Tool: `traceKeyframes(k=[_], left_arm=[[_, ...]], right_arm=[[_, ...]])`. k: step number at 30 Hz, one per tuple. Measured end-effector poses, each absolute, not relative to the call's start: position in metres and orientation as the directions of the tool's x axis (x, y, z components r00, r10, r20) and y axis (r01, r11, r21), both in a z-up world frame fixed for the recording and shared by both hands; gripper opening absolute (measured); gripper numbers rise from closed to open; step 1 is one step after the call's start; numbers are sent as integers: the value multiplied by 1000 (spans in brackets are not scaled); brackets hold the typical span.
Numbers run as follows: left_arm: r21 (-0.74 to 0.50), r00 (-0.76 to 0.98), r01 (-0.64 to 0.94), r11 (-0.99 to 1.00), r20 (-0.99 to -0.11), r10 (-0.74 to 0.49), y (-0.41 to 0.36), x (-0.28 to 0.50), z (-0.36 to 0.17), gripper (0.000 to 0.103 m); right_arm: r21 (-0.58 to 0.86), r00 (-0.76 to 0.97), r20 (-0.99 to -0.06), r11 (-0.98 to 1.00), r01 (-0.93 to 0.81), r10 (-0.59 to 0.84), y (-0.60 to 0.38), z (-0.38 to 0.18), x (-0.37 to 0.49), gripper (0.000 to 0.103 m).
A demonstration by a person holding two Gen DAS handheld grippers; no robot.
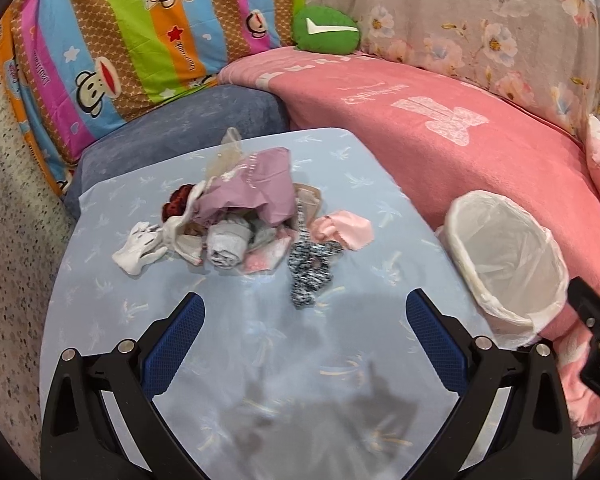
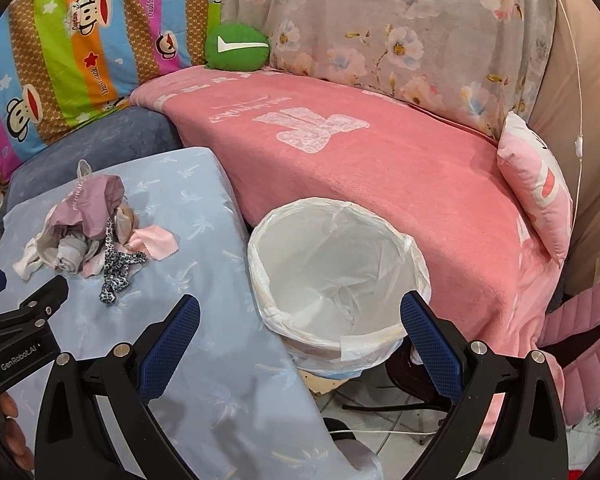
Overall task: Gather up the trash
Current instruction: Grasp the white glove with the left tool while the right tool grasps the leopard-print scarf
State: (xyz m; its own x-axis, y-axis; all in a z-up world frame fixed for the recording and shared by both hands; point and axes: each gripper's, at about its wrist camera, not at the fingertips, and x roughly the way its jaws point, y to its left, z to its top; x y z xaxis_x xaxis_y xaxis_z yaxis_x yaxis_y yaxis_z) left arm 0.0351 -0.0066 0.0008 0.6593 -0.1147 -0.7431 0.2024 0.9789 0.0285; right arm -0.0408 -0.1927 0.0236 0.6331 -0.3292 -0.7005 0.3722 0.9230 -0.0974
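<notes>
trash pile [image 1: 236, 220] lies ahead of empty, spread left fingers [image 1: 188, 320].

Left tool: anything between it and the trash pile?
No. In the left wrist view, only bare blue cloth separates the open left tool from the trash pile.

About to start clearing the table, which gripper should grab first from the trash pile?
Probably left: the open left gripper faces the trash pile; the right gripper faces the bin.
</notes>
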Motion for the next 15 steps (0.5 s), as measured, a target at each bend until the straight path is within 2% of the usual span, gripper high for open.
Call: traceKeyframes(k=[8, 15], left_arm=[[32, 667, 93, 995, -744, -39, 49, 75, -14, 96], [52, 672, -24, 998, -739, 55, 115, 122, -32, 96]], right_arm=[[-28, 674, -705, 958, 284, -220, -156, 19, -2, 97], [70, 685, -727, 985, 160, -59, -109, -4, 54, 97]])
